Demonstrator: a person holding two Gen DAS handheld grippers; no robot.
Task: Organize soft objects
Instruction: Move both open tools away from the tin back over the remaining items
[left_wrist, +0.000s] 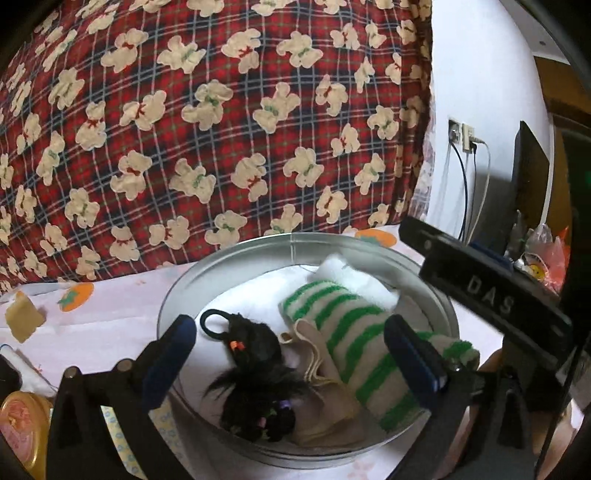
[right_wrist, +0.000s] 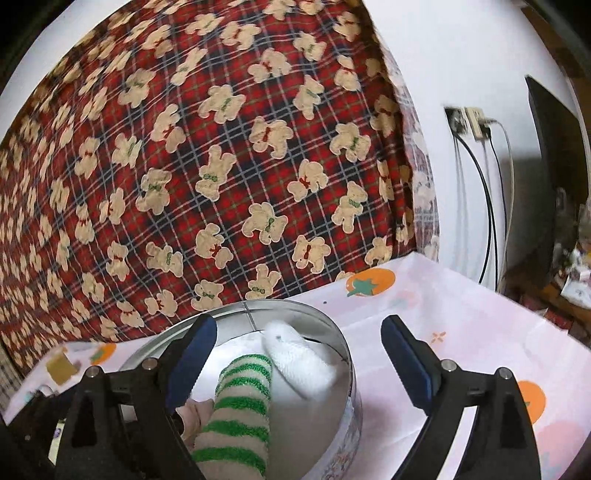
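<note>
Left gripper (left_wrist: 290, 347): jaws spread wide, released, nothing pressed. Between them, inside the round metal tin (left_wrist: 229, 258), lies a black hair tuft (left_wrist: 255, 369) with a loop at its far end, close to the left jaw. Beside it a folded beige cloth (left_wrist: 314, 354). The green-striped sock (left_wrist: 343, 332) lies against the right jaw; its long axis runs from the near right rim diagonally toward the far middle, and the near end overhangs the rim. Beyond it a white sock (left_wrist: 351, 277) lies toward the far wall.

Right gripper (right_wrist: 299, 354): jaws also released, empty. The left jaw stands over the tin's interior, the right jaw outside it above the pink patterned worktop cover (right_wrist: 461, 325). The tin rim passes between the jaws. Open cover to the right.

Far: the red plaid teddy-print fabric (right_wrist: 221, 166) rises just behind the tin.
</note>
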